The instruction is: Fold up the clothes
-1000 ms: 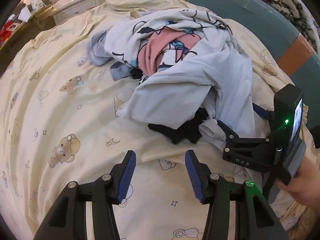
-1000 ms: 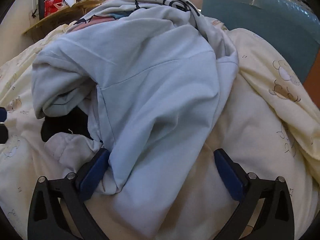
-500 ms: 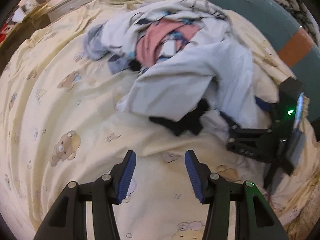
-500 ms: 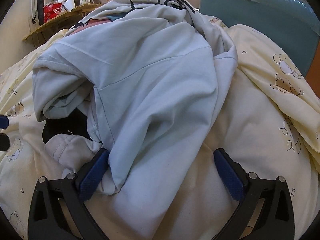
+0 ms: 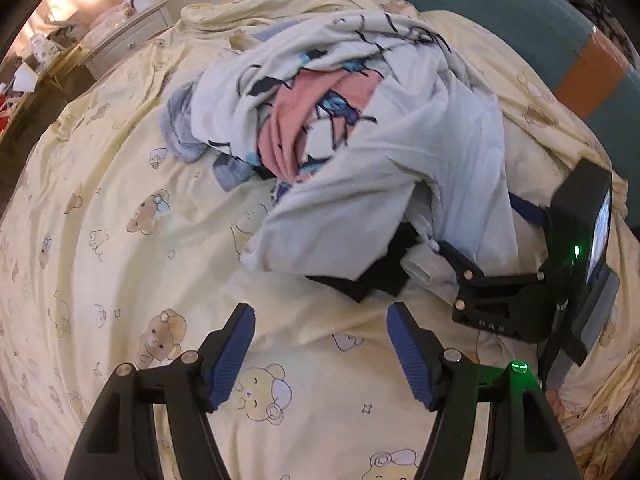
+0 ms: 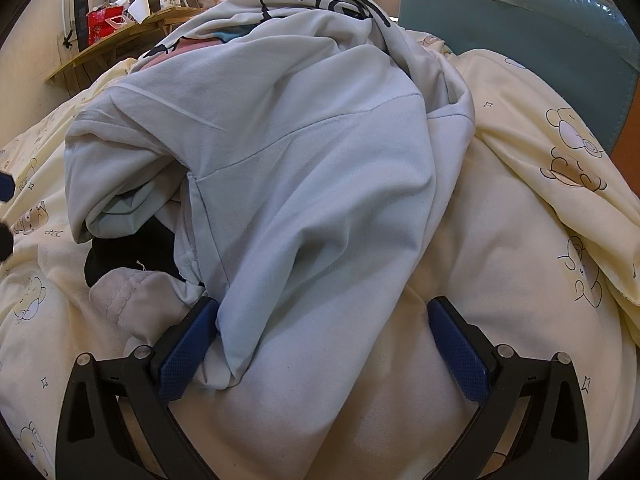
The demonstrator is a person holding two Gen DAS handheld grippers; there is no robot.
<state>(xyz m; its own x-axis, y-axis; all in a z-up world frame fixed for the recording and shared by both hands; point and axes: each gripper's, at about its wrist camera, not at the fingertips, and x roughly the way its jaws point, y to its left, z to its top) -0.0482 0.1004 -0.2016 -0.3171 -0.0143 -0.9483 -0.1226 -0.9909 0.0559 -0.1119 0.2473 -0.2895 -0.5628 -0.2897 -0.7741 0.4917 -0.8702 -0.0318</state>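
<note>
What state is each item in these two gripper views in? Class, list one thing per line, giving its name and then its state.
left gripper: open, empty, above bare sheet.
right gripper: open, straddling the pale blue garment's lower edge.
pale blue garment: crumpled, unfolded, top of the pile.
cartoon-print garment: bunched, unfolded.
pink garment: crumpled, partly buried.
black garment: mostly buried under the pile.
bear-print sheet: spread, wrinkled.

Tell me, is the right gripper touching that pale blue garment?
Touching. In the right wrist view the pale blue garment drapes between the open right gripper, its hem lying against the left finger.
</note>
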